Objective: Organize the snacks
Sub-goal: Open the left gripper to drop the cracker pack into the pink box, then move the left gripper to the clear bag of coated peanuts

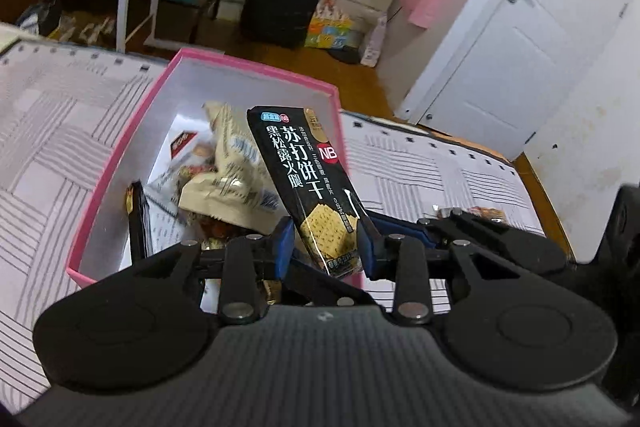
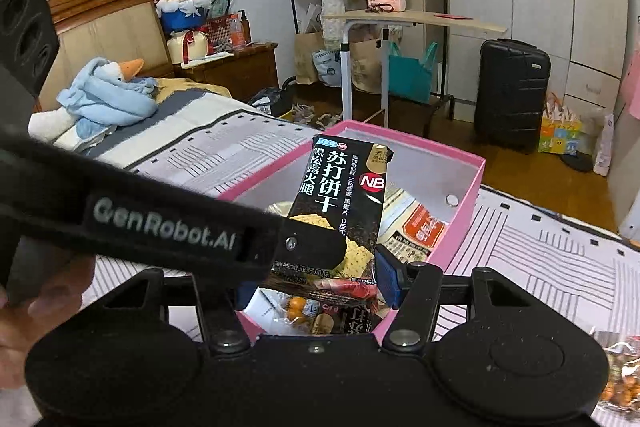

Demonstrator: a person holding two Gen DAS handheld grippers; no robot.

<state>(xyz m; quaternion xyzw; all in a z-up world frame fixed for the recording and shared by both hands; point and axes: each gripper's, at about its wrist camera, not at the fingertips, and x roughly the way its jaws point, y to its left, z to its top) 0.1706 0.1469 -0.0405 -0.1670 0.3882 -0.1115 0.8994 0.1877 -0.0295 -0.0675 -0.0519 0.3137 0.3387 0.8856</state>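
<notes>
Gripping black cracker pack (image 1: 310, 183) over pink box (image 1: 120, 163) — left gripper's (image 1: 326, 247) 2 fingers.

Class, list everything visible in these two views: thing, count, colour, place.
black soda-cracker packet: one, black and gold, upright over the box
pink cardboard box: one, pink outside and white inside, on the bedspread
beige snack bag: one, cream, inside the box
orange-labelled white packet: one, inside the box
loose clear-wrapped snacks: a few, orange-brown, on the bedspread beside the box
striped bedspread: one, white with grey lines
black hard-shell suitcase: one, by the wardrobe
blue goose plush: one, on the bed
left gripper: black with blue pads, clamping the packet
right gripper: black, near the packet, grip unclear
</notes>
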